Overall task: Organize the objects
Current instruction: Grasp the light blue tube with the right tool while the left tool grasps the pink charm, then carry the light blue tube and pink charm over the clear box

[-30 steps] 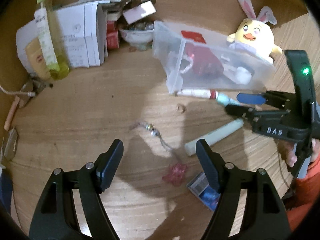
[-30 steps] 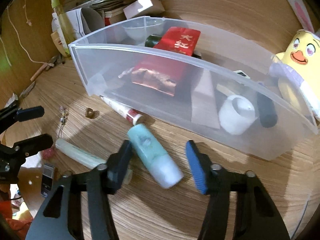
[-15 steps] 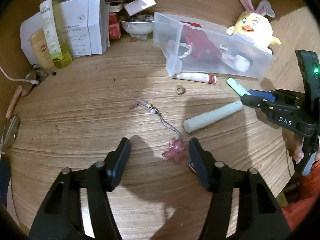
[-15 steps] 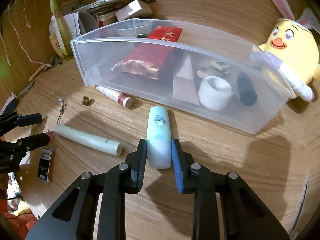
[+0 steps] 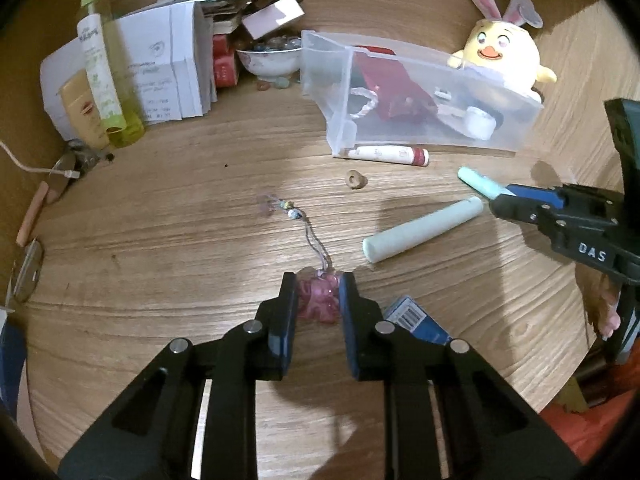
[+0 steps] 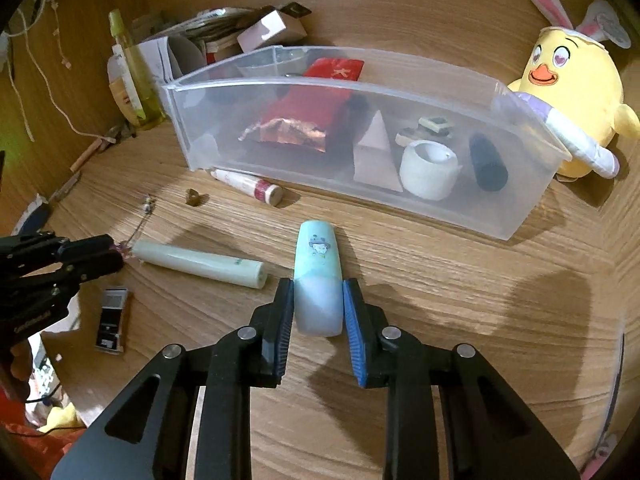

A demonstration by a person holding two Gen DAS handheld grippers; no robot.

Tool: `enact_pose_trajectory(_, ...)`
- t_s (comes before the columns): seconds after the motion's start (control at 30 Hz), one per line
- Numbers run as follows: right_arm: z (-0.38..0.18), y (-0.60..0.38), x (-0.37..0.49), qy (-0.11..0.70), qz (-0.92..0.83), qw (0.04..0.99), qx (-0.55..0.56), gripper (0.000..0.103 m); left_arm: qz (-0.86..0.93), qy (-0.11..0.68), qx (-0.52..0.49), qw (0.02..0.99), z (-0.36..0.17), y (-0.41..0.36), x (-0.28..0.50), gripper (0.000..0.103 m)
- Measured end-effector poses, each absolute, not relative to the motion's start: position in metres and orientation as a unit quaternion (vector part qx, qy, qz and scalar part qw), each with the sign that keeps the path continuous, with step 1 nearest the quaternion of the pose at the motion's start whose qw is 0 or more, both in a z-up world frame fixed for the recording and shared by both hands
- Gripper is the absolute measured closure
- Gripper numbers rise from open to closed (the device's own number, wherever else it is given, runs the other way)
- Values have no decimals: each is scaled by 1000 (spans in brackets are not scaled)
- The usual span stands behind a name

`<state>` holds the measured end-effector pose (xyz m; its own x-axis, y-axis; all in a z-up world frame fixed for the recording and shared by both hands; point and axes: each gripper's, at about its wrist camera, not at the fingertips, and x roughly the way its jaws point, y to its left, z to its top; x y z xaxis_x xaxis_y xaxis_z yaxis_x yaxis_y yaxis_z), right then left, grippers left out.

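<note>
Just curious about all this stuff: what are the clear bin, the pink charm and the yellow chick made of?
Bin: probably frosted plastic; the contents show through.
Charm: glossy translucent pink, looks like plastic or resin; glass can't be ruled out.
Chick: plush fabric, soft matte surface.

Pink charm (image 5: pixel 319 299), mint tube (image 6: pixel 318 276), both gripped

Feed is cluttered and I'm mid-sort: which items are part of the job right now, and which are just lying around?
In play:
- left tongs shut on pink charm
- right tongs shut on blue-green tube
- clear plastic bin, the likely destination

Lying about:
- pale green stick
- red-capped tube
- chick plush
- yellow-green bottle
</note>
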<state>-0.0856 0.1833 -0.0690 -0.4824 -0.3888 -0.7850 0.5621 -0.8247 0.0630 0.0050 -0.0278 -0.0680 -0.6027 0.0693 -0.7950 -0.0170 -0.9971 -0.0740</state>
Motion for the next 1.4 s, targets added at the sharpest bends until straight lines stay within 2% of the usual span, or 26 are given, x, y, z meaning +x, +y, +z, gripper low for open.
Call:
enact_pose_trajectory(0.33,-44,194,-76,75,-869,286,396,82,919,-55,-389,20,-30,-33,6,83)
enact_pose_trajectory(0.47,-32,200,-76,65,-876,288,382,90,929,-64,-363,21,-14,-33,2,83)
enact_pose_trajectory(0.77,-28,212,-81,52,-874,291,386,89,947,-67,-313,26,18,-29,-4,83)
enact_pose_trajectory(0.83,-33,214,-83,55,-870,290,395,85,950,-71,-302,30,26,-28,-5,83)
enact_pose_trajectory(0.97,-43,216,-88,64,-871,270,405,65,956,-75,-282,35,39,-27,-7,83)
enact_pose_trajectory(1.17,-57,218,-95,89,-868,253,418,55,961,-80,-261,47,53,-22,-12,83)
enact_pose_trajectory(1.3,-63,216,-96,103,-865,254,420,55,964,-76,-250,52,62,-17,-16,83)
enact_pose_trajectory(1.33,-64,216,-96,107,-864,254,422,60,964,-76,-248,53,64,-16,-18,83)
enact_pose_trajectory(1.37,-66,215,-95,109,-864,255,421,75,965,-76,-245,56,66,-15,-20,83)
enact_pose_trajectory(1.4,-67,214,-95,111,-862,259,422,80,965,-78,-242,61,68,-14,-22,83)
